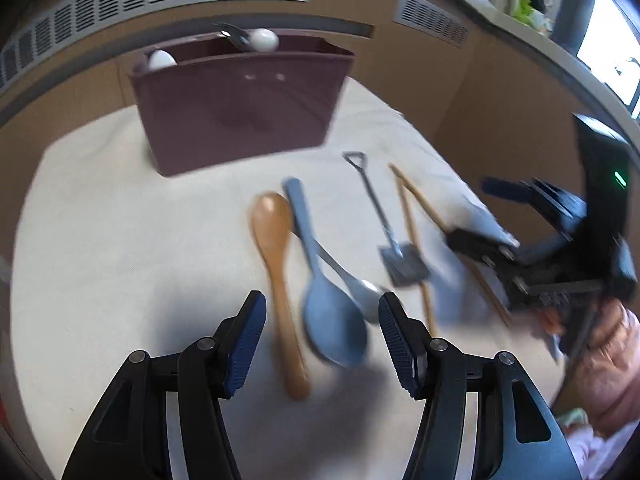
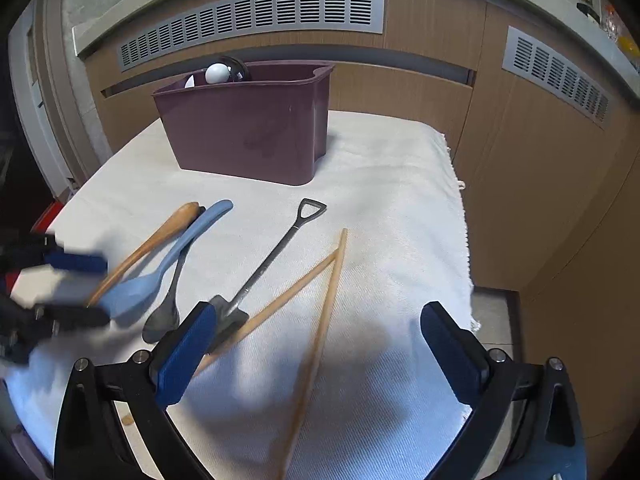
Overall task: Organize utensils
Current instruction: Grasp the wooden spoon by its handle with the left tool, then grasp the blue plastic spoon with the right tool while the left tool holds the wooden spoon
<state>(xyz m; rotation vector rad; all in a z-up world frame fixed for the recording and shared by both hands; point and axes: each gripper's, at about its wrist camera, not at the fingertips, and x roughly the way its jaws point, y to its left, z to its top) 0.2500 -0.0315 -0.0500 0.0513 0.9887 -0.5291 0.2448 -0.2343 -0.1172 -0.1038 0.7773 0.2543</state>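
Note:
A maroon utensil bin (image 1: 244, 108) stands at the back of the white cloth and holds white-headed utensils (image 1: 262, 39); it also shows in the right wrist view (image 2: 248, 124). On the cloth lie a wooden spoon (image 1: 278, 280), a blue spoon (image 1: 324, 300), a metal spoon (image 1: 352, 280), a shovel-shaped spoon (image 1: 384, 224) and two wooden chopsticks (image 2: 320, 320). My left gripper (image 1: 322, 316) is open over the bowl of the blue spoon. My right gripper (image 2: 320, 324) is open over the chopsticks, beside the shovel spoon (image 2: 260, 272).
The cloth's right edge (image 2: 460, 220) drops off to the floor. A wooden wall with grey vents (image 2: 256, 20) runs behind the bin. The right gripper and hand (image 1: 560, 264) appear blurred at the right of the left wrist view.

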